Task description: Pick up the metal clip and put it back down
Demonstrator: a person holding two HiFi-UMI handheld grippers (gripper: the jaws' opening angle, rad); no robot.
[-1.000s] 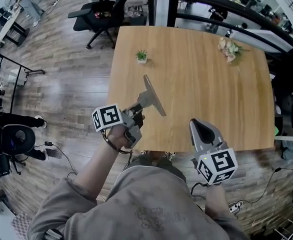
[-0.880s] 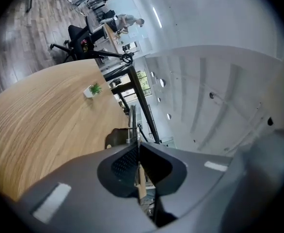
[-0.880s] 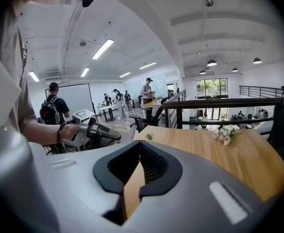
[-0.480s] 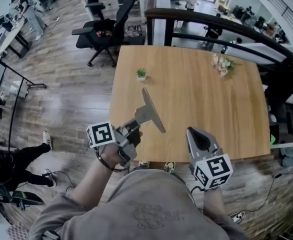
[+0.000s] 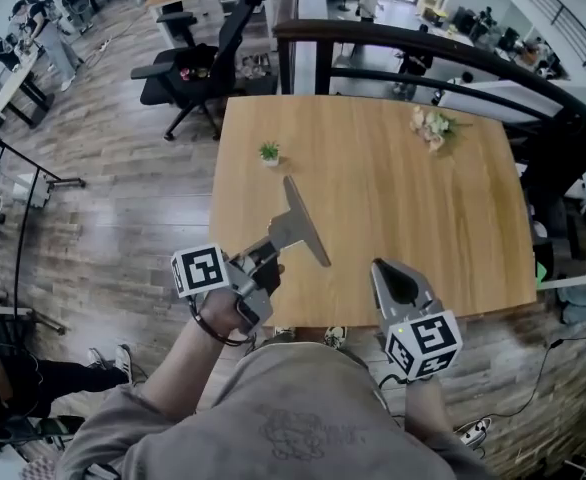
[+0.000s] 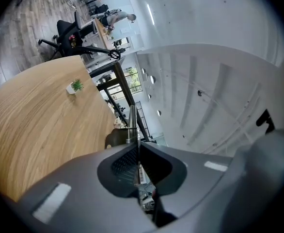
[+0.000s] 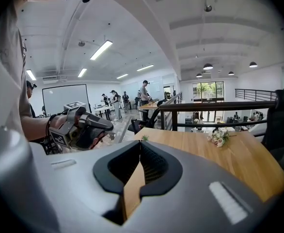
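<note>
Metal clip [image 5: 301, 226], stiff, thin, prob. light & slick, is pinched at its narrow end by left hand-held gripper [image 5: 271, 244]; right hand-held gripper [image 5: 387, 278] is kept closed, empty.

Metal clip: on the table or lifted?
Lifted: the left tool is shut on the metal clip, which hangs clear of the table.

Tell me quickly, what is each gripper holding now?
Left gripper: jaws closed on the metal clip.
Right gripper: jaws closed, empty.
</note>
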